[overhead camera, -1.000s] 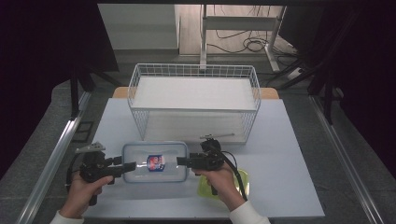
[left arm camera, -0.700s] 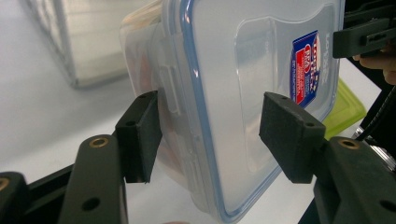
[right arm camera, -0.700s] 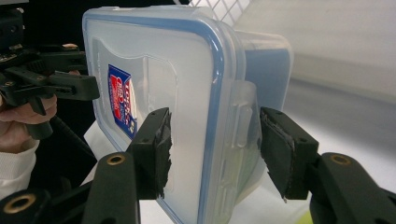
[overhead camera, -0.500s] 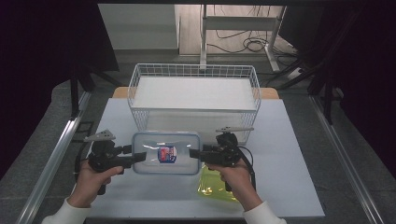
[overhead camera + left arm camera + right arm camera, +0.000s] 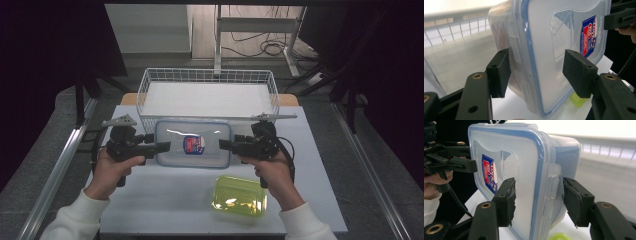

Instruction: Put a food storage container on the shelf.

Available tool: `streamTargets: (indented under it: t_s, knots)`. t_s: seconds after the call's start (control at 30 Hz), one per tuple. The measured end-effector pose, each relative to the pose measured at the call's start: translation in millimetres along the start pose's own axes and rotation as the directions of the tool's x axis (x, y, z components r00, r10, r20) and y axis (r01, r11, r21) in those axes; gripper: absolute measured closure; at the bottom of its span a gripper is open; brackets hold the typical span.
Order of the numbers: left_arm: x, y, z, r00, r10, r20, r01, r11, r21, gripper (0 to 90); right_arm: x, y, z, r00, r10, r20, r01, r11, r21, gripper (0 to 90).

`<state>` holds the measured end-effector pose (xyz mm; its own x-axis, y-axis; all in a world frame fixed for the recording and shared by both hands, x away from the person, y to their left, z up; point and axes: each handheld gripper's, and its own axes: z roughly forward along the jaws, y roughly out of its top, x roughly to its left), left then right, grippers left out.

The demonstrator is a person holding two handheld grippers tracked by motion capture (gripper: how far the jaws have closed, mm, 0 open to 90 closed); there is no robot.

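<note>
A white counter [image 5: 165,200] stands on a grey floor [image 5: 365,165] in a dark room, with cables [image 5: 260,45] lying beyond it. On the counter: one wire basket [image 5: 150,82] at the far edge and one yellow-green lid [image 5: 239,196] near the front. One clear box [image 5: 192,144] with a blue-rimmed lid is held above the counter, just before the basket. Two claws grip it: the left claw [image 5: 163,147] straddles its left end and the right claw [image 5: 226,145] its right end, each part-open around the box edge.

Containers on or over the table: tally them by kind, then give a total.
Clear lidded container: 1
Yellow-green container: 1
White wire basket: 1
Total: 3
</note>
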<state>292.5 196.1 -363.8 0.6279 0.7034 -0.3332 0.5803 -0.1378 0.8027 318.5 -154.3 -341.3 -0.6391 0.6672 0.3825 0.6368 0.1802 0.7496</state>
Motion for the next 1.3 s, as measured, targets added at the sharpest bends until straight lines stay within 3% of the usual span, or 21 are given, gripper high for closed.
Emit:
streamTargets:
  t_s: [0.33, 0.5, 0.7, 1.03, 1.17, 1.3]
  knots:
    - [3.3, 45.3, 2.7, 0.9998, 0.021, 0.001, -0.021, 0.9997, -0.014, 40.6, -9.0, 40.2, -12.5, 0.9999, -0.012, 0.008, 0.013, 1.000, -0.024, 45.5]
    - [7.5, 77.7, 5.8, 0.9996, 0.029, -0.002, -0.029, 0.9995, -0.015, 40.6, -15.6, 68.9, -18.3, 0.9998, -0.015, 0.014, 0.015, 0.999, -0.043, 45.4]
    - [15.3, 97.9, 12.5, 0.9997, 0.025, 0.003, -0.025, 0.9997, -0.003, 40.6, -25.8, 88.2, -17.6, 0.9999, -0.004, 0.011, 0.004, 0.999, -0.042, 45.4]
    - [33.0, 120.1, 28.2, 0.9999, -0.011, 0.004, 0.010, 0.9999, 0.010, 40.7, -49.1, 118.0, -5.2, 0.9992, 0.040, -0.002, -0.040, 0.999, -0.018, 44.8]
    - [39.1, 122.6, 37.9, 0.9995, -0.031, 0.000, 0.031, 0.9988, 0.038, 40.9, -61.7, 122.6, 2.2, 0.9971, 0.076, -0.004, -0.076, 0.997, -0.008, 44.1]
    - [43.0, 125.4, 41.4, 0.9986, -0.052, 0.008, 0.052, 0.9983, 0.028, 40.8, -70.1, 124.5, 7.3, 0.9939, 0.109, -0.012, -0.109, 0.994, -0.004, 43.7]
